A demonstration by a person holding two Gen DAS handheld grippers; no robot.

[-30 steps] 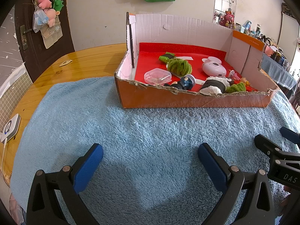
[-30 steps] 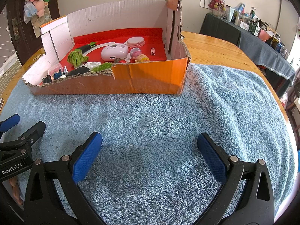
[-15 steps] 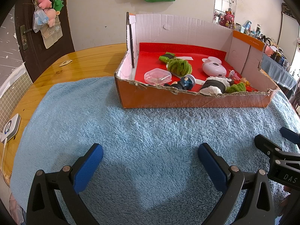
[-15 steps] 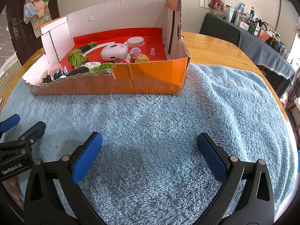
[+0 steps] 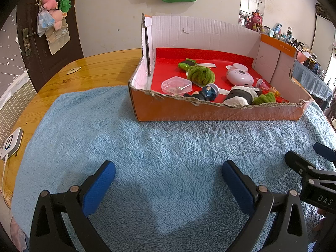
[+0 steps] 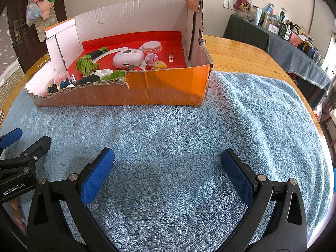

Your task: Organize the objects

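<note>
An orange cardboard box (image 5: 210, 112) (image 6: 168, 88) with a red floor stands on the blue towel (image 5: 168, 147) (image 6: 189, 136). Inside lie a green yarn bundle (image 5: 200, 74) (image 6: 85, 65), a pink-white device (image 5: 239, 77) (image 6: 128, 57), a clear plastic case (image 5: 176, 85), a small blue-capped figure (image 5: 209, 92), a black-and-white roll (image 5: 241, 96) and a small doll (image 6: 158, 65). My left gripper (image 5: 168, 183) hovers open over the towel, well short of the box. My right gripper (image 6: 168, 172) is open too, with nothing between its fingers.
The towel covers a round wooden table (image 5: 84, 71) (image 6: 241, 54). A white gadget (image 5: 11, 145) lies at the table's left edge. A dark door (image 5: 42, 31) hung with plush toys stands behind on the left, and a cluttered side table (image 6: 294, 48) on the right.
</note>
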